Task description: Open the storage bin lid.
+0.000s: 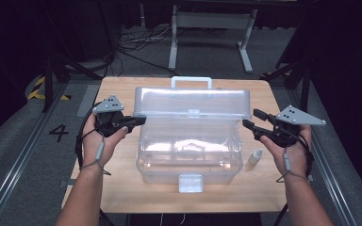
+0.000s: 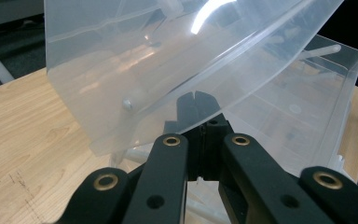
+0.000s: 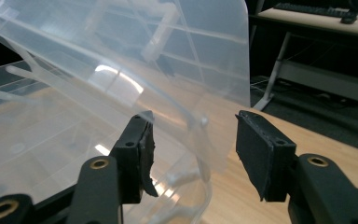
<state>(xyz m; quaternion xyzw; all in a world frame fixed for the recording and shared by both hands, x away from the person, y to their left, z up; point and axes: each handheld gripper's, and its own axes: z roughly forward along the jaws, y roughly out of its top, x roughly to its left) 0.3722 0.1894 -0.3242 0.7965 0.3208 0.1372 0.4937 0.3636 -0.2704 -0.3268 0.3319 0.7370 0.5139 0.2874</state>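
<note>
We pinch the lid (image 2: 168, 70) with the left gripper (image 2: 196, 100), right gripper (image 3: 193, 135) open astride its edge, high view adds a bottle (image 1: 256, 156) beside the box (image 1: 188, 160).

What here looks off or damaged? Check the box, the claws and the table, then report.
The inner pad of the right claw looks torn, its rubber edge ragged and peeling at the bottom. A small dropper bottle stands on the table outside the clear box. The lid is half raised. Nothing is spilled.
</note>
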